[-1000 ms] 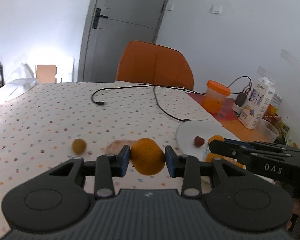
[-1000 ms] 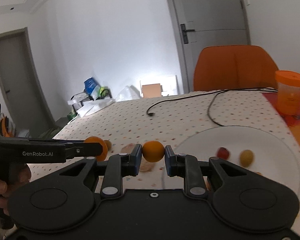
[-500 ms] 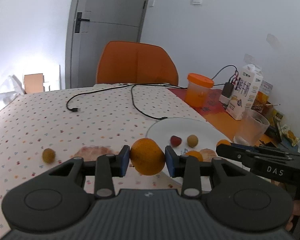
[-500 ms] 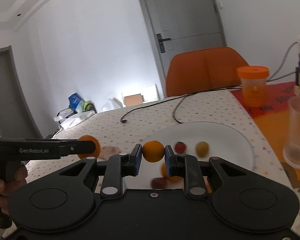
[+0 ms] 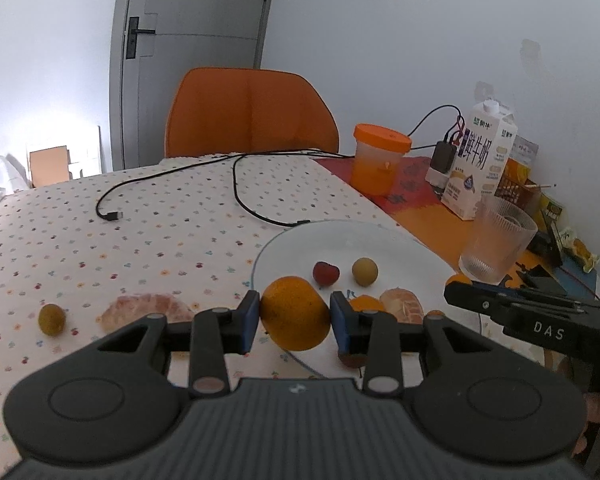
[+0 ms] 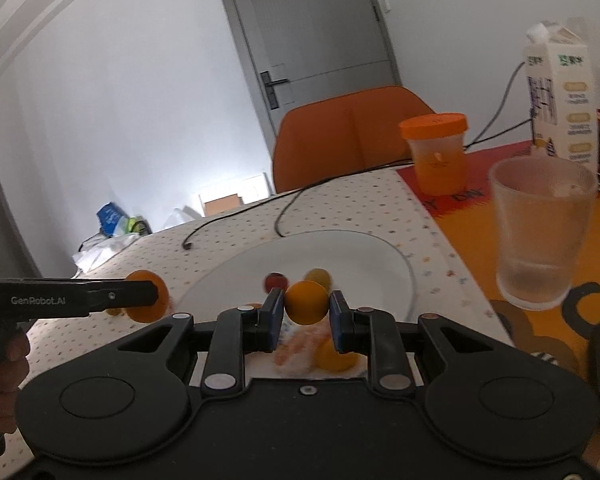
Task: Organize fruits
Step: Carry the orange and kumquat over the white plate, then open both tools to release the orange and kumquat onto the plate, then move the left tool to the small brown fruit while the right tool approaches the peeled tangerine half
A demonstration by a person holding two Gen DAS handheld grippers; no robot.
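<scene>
Now, line by line:
Left gripper [image 5: 295,319]: its two blue pads press on the sides of a large orange [image 5: 295,313], so the jaws stand only as wide as this fruit.
Large orange: it sits right between the pads, at the near left edge of the white plate [image 5: 300,240], and appears lifted above it.
Right gripper [image 6: 306,305]: the jaws are narrow and closed on a small orange [image 6: 306,302].
Small orange: it is clamped between the blue pads, over the near part of the plate [image 6: 360,252].
Plate: on it lie a red fruit [image 5: 326,273], a round yellow-brown fruit [image 5: 365,271], a peeled citrus piece [image 5: 403,306] and one more small orange fruit [image 5: 366,304], all just behind the left pads.
Tablecloth [image 5: 100,240]: a small yellow-green fruit [image 5: 51,319] and another peeled piece [image 5: 148,312] lie to the left of the plate, well apart from it.
Glass [image 5: 498,244]: it stands upright, right of the plate.
</scene>
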